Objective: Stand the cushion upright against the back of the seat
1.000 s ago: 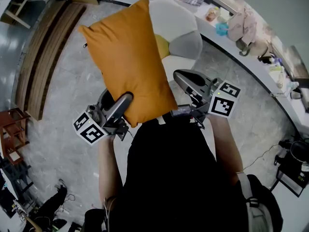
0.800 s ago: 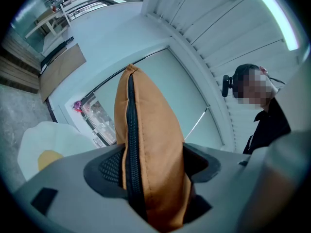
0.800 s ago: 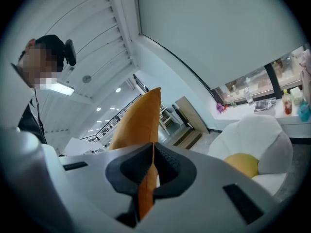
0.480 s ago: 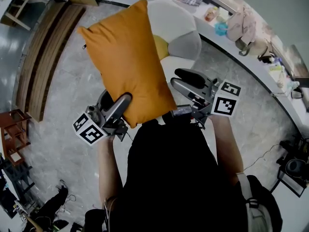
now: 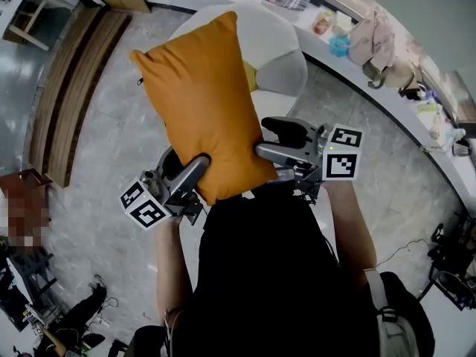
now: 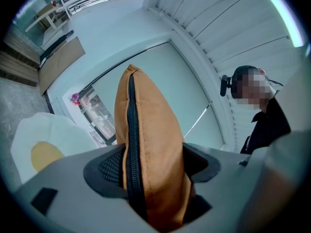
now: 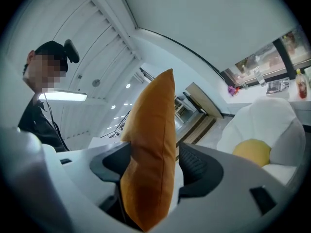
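I'm looking into what seems to be an office lounge or studio rather than a home. Just ahead of the jaws, a white egg-shaped seat [image 5: 269,28] is sitting on a polished grey stone floor [image 5: 97,222]. Beyond it, a long white counter [image 5: 383,99] is curving away to the right of the jaws. It is running under a band of windows [image 7: 265,59] and carrying bags [image 5: 372,39], bottles [image 7: 302,84] and other clutter. Well off to the left of the jaws, a slatted wooden bench [image 5: 63,95] is lining the room. Behind the jaws on the right, a cable [image 5: 401,248] is trailing across the floor toward black gear [image 5: 454,262]. Overhead, a slatted ceiling [image 7: 97,33] is carrying a strip light [image 7: 65,96].
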Motion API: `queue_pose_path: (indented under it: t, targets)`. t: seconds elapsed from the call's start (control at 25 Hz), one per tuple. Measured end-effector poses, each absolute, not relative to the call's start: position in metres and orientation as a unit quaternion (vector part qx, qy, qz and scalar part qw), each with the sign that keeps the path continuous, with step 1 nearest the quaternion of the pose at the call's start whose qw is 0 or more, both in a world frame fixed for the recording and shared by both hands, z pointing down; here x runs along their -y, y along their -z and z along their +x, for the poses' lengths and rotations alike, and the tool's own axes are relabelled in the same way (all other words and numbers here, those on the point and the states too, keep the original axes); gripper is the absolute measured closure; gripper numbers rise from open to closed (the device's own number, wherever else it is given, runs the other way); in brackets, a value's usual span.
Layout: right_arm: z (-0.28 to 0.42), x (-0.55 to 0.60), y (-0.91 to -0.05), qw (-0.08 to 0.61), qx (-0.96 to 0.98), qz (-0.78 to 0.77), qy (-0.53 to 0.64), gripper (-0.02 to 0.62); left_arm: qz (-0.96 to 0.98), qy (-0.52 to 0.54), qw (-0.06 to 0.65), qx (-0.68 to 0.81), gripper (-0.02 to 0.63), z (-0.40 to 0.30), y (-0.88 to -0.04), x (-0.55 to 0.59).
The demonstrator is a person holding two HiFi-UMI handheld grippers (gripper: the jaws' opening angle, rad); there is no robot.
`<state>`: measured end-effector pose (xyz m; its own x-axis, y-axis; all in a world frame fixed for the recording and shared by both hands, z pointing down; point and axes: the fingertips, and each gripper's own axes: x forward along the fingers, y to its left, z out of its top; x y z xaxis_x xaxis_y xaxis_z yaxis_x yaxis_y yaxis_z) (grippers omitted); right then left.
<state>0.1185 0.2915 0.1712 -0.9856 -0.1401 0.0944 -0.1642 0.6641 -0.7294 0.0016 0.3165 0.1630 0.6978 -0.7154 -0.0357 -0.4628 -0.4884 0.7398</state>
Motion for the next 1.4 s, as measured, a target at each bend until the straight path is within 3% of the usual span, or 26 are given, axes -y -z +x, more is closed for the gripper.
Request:
queue_pose_path:
  t: [0.24, 0.96, 1.4]
  targets:
    - [0.138, -0.283, -0.17, -0.017, 0.895, 0.031, -0.445, 0.276, 0.838, 0.156, 0.374, 0.365, 0.256, 0.026, -0.176, -0.311]
    - [0.101, -0.284, -0.193, 0.043, 0.887, -0.002, -0.461, 0.276, 0.835, 0.134, 0.37, 0.384, 0.253, 0.008, -0.193, -0.312]
    - [0.045, -0.22, -0.214, 0.072, 0.897, 0.039, -0.435, 0.377, 0.84, 0.122, 0.41, 0.334, 0.192, -0.047, -0.225, -0.241]
